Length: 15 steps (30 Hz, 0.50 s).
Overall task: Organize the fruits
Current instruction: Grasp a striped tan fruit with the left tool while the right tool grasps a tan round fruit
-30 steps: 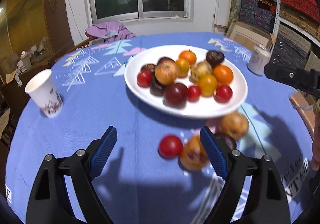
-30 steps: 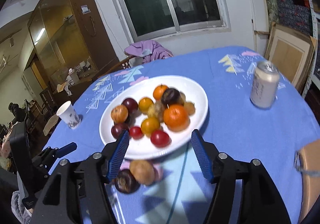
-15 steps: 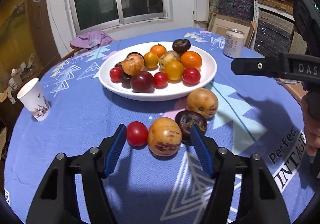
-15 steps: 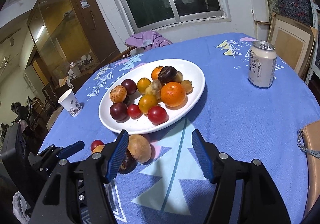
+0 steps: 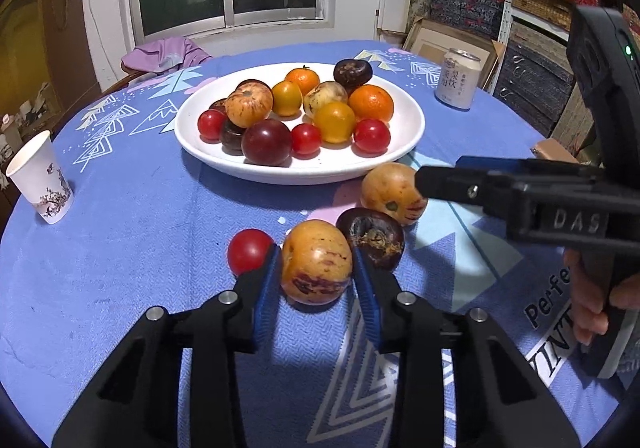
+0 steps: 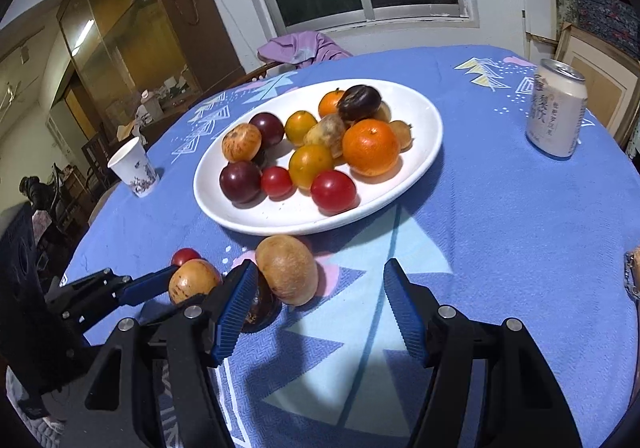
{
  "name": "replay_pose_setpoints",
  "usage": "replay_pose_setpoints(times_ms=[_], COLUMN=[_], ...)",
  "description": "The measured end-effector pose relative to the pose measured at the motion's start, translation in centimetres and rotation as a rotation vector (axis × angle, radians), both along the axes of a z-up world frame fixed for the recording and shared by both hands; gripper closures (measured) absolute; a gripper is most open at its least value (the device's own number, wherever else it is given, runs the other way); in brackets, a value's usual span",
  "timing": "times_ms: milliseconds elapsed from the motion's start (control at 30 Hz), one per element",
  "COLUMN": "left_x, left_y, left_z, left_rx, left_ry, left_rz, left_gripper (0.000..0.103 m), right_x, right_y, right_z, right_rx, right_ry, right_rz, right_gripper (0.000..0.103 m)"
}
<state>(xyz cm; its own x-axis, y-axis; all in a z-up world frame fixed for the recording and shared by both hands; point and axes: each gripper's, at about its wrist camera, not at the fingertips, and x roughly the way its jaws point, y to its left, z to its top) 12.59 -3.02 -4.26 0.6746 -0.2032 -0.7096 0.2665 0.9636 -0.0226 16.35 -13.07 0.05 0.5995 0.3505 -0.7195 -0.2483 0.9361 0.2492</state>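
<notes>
Left gripper point(image 5: 316, 268) closing, pads touching speckled orange fruit point(image 5: 316, 262). Right gripper point(image 6: 316, 308) half open, empty. White plate point(image 6: 420, 111), 12 o'clock, holds mixed fruit.

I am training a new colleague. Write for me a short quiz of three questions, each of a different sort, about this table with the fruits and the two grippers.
1. True or false: the drink can lies on its side.
2. How many fruits lie on the tablecloth outside the white plate?
3. Multiple choice: the closing left gripper has between its fingers: A) the cherry tomato; B) the yellow-orange speckled fruit; C) the dark purple fruit.

Key: 1 false, it stands upright; 2 four; 3 B, with the pads at its sides.
</notes>
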Motion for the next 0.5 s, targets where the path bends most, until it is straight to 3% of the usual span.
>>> replay_pose_setpoints(times_ms=[367, 500], left_x=[-0.2, -0.2], left_y=[-0.4, -0.5], left_z=[0.1, 0.1], left_rx=[0.033, 0.036], left_ry=[-0.015, -0.017], left_rz=[0.001, 0.002], left_gripper=[0.067, 0.067], right_x=[0.5, 0.7], right_y=[2.0, 2.5], right_z=[-0.8, -1.2], right_rx=[-0.042, -0.057], right_ry=[0.002, 0.009], right_rz=[0.03, 0.046], right_gripper=[0.037, 0.048])
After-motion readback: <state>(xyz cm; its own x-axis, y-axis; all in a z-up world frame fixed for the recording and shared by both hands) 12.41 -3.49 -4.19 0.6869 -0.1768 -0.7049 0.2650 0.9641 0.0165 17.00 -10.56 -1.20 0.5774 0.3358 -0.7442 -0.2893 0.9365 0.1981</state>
